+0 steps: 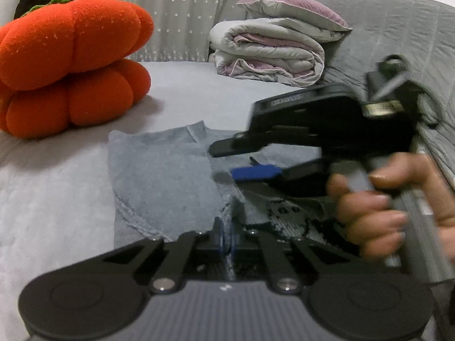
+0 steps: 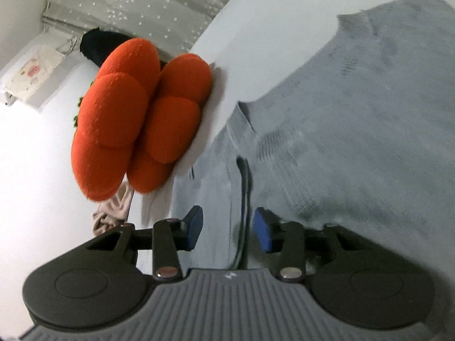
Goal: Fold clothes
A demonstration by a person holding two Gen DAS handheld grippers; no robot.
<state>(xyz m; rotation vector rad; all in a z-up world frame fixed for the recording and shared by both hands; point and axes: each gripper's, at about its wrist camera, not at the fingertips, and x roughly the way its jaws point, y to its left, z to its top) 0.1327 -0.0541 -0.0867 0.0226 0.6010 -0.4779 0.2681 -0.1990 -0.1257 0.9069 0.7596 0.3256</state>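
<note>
**Left edge pinned, right fingers lining up for the second grip**

Starting at the far left of the bed, two stacked orange pumpkin cushions sit well clear of my work, so I have room on that side to swing cloth over. Next comes the grey-blue knit garment, lying spread on the bed sheet with a ribbed band running across it and a dark patterned part showing toward the right.

My left gripper has its fingers together, clamped on a raised edge of the garment; the cloth tents up into the blue pads. I judge that grip should be kept firm and low, so the fabric does not slide out when I lift.

Further right, my right gripper is held in a hand and reaches in over the garment, blurred. In its own view the right gripper's fingers stand apart with nothing pressed between them, only knit and a dark cord beneath.

To do this step well, I would bring the right fingers onto a matching edge, taking one layer only and missing the cord, then raise both hands evenly so the fold line falls straight.

Beyond, a folded quilt rests by the grey cover.
</note>
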